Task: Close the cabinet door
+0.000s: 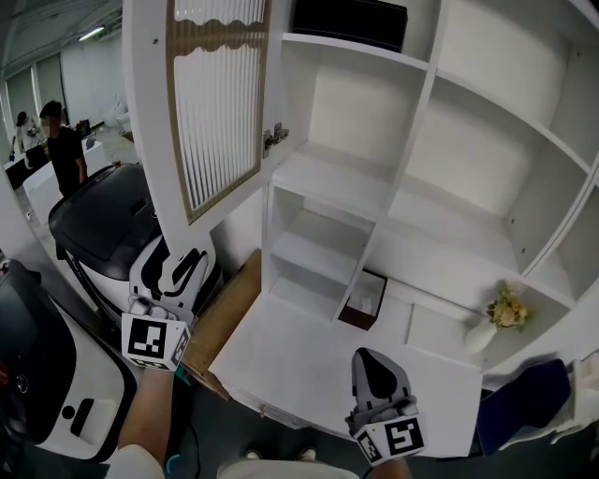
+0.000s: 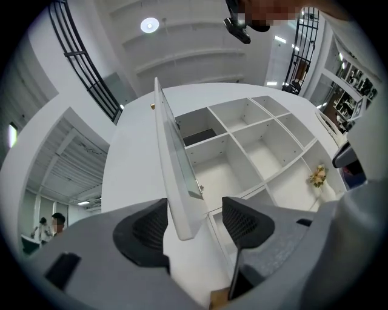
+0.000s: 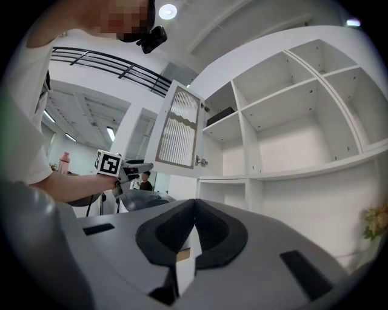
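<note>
Door: the white-framed cabinet door with a ribbed glass panel (image 1: 220, 94) stood swung wide open in the upper left of the head view, hung by a metal hinge (image 1: 275, 137) on its right edge.
Door edge: in the left gripper view the door (image 2: 176, 181) showed edge-on, its lower corner in line with the gap between the jaws.
Left tongs: the left gripper (image 1: 182, 267) sat at lower left, just under the door's bottom edge; its jaws (image 2: 194, 221) stood apart, with neither pad pressing on the door.
Right tongs: the right gripper (image 1: 377, 360) sat at bottom centre, well apart from the door, with its jaws (image 3: 194, 209) together on nothing.
Open room: the compartment behind the door was bare, and a clear gap lay between the door and the shelf fronts.
Cabinet: the white open-shelf cabinet (image 1: 430, 84) filled the centre and right.
On shelves: a black box (image 1: 351, 21) sat at top centre, a small dark brown box (image 1: 363, 301) at lower centre, and a white vase of yellow flowers (image 1: 501, 313) at lower right.
Left of cabinet: a black-and-white rounded machine (image 1: 98, 210) stood near the door's swing side, and a wood-coloured strip (image 1: 225, 313) ran along the cabinet's base.
Room: a person in black (image 1: 64, 150) stood far off at upper left.
</note>
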Available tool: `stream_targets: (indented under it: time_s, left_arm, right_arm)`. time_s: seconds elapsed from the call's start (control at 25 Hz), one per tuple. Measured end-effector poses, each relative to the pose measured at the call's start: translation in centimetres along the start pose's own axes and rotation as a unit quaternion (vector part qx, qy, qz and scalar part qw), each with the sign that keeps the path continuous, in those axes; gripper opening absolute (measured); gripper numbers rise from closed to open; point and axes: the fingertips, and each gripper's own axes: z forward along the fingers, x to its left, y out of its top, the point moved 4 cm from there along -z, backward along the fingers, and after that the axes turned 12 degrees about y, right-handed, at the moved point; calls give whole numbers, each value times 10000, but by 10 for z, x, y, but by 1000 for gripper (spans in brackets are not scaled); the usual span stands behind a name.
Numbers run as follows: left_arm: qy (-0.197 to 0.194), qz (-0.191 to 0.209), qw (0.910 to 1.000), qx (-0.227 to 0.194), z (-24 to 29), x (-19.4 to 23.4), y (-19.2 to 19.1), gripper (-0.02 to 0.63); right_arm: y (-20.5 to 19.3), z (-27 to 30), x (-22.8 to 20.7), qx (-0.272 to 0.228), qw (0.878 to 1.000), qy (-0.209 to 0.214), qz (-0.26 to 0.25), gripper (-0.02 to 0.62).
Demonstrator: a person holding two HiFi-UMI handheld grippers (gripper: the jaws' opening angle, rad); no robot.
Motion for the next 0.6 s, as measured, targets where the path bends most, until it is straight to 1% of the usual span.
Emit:
stream_targets:
  time_s: [0.24,0.32,0.44,0.6]
  left_arm:
    - [58,121,9998,-123,13,2,6,270]
    - [98,134,9997,-168,15,3,6,256]
    - [117,135,9997,-189,14,7,6,196]
    - [100,166,9996,-203,14,11,7,133]
  right_arm:
    - [1,8,-9,-46,10000,-2,2,0]
    - [0,12,-9,-52,10000,13,8,0]
    - [-1,17,-7,-38,10000,79,10,0]
    - [0,23,-4,-43,9999,155,3,0]
